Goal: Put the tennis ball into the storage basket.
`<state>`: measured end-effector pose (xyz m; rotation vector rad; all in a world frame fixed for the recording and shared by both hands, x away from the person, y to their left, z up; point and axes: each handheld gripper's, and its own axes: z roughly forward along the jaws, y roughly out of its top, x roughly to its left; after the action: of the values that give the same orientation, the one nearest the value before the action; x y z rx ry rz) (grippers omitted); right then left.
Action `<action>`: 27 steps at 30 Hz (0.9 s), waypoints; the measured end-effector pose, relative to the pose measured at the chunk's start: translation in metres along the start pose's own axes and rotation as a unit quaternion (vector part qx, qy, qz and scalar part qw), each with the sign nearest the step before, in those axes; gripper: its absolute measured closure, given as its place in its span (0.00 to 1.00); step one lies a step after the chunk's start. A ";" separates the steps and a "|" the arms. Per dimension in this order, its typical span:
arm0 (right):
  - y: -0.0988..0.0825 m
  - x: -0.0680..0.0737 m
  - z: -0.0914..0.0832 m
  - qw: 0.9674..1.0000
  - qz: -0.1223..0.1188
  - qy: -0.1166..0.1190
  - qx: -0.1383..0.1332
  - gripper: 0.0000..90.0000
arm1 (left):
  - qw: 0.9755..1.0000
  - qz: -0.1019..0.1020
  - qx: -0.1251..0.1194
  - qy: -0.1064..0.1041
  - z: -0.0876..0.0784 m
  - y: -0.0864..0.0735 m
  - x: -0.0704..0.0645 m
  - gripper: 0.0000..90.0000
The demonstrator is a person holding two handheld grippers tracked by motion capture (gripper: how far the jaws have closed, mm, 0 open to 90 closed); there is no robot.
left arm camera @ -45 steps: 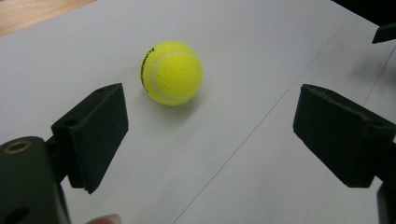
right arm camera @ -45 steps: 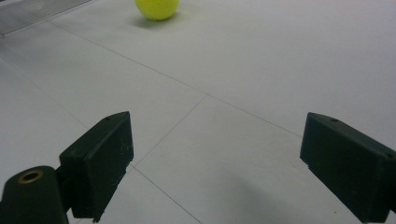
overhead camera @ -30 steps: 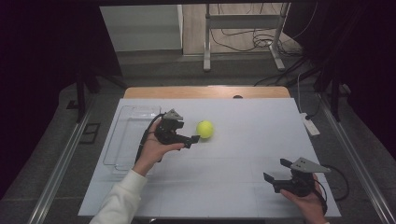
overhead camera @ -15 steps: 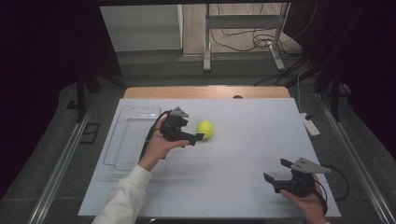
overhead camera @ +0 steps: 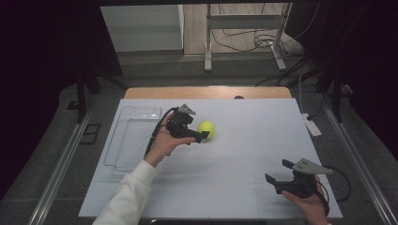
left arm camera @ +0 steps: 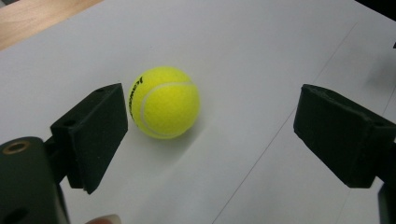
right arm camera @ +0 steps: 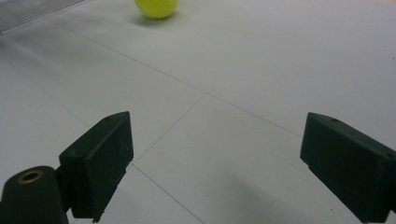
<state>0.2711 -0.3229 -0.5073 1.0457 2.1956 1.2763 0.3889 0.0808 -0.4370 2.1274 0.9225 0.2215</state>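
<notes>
Left gripper [overhead camera: 201,136], black two-jaw tongs held in the person's left hand [overhead camera: 165,143], hovered over the middle of the white tabletop [overhead camera: 244,154], a little toward its far edge; jaws stood wide apart and pointed at the fuzzy yellow-green tennis ball [overhead camera: 206,129]. In the left gripper view [left arm camera: 212,133] the ball [left arm camera: 164,102] sat on the table just beyond one jaw's tip, close beside it, not yet between the jaws; no pad pressed on it, though whether that jaw brushed the felt could not be told. Black lettering and a white seam showed on the side of the ball that faced the camera. A cable trailed from the gripper down along the white sleeve [overhead camera: 124,199]. Right gripper [overhead camera: 277,173], same make with a grey three-cornered plate on top, sat low near the right front corner of the table in the right hand [overhead camera: 309,206], jaws also wide apart with nothing but bare tabletop between them [right arm camera: 215,158]; the ball [right arm camera: 156,8] lay well apart from it, far up that view. A clear rectangular plastic tray [overhead camera: 123,154] lay along the table's left edge, just behind the left hand.
</notes>
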 end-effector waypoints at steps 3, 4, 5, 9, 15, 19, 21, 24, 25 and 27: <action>0.000 0.000 0.000 1.000 0.000 0.000 0.001 0.11 | 1.000 0.000 0.001 0.000 0.002 0.002 0.000 0.13; 0.000 0.000 0.000 1.000 0.000 0.000 0.000 0.11 | 1.000 0.001 0.003 0.000 0.003 0.003 0.000 0.13; 0.000 0.000 0.000 1.000 0.001 0.000 0.000 0.11 | 1.000 0.003 0.004 0.000 0.004 0.004 0.000 0.13; 0.000 0.000 0.000 1.000 0.001 0.000 0.000 0.11 | 1.000 0.004 0.004 0.002 0.006 0.007 -0.001 0.13; 0.000 0.000 0.000 1.000 0.000 0.001 0.000 0.11 | 1.000 0.004 0.010 0.005 0.010 0.009 0.002 0.13; 0.000 0.000 0.000 1.000 0.000 0.000 0.000 0.11 | 1.000 0.000 0.013 0.008 0.015 0.009 0.005 0.12; 0.000 0.000 0.000 1.000 -0.001 0.001 0.001 0.11 | 1.000 -0.001 0.014 0.009 0.015 0.009 0.005 0.12; -0.001 0.000 0.001 1.000 -0.003 0.000 0.003 0.11 | 1.000 0.001 0.014 0.010 0.017 0.010 0.006 0.12; -0.001 0.000 0.001 1.000 -0.004 0.000 0.003 0.11 | 1.000 -0.001 0.014 0.010 0.018 0.010 0.006 0.12; -0.001 0.000 0.001 1.000 -0.003 0.000 0.004 0.11 | 1.000 0.000 0.016 0.010 0.019 0.011 0.007 0.12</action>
<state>0.2712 -0.3226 -0.5081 1.0399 2.2040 1.2663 0.4075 0.0698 -0.4426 2.1580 0.9428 0.2310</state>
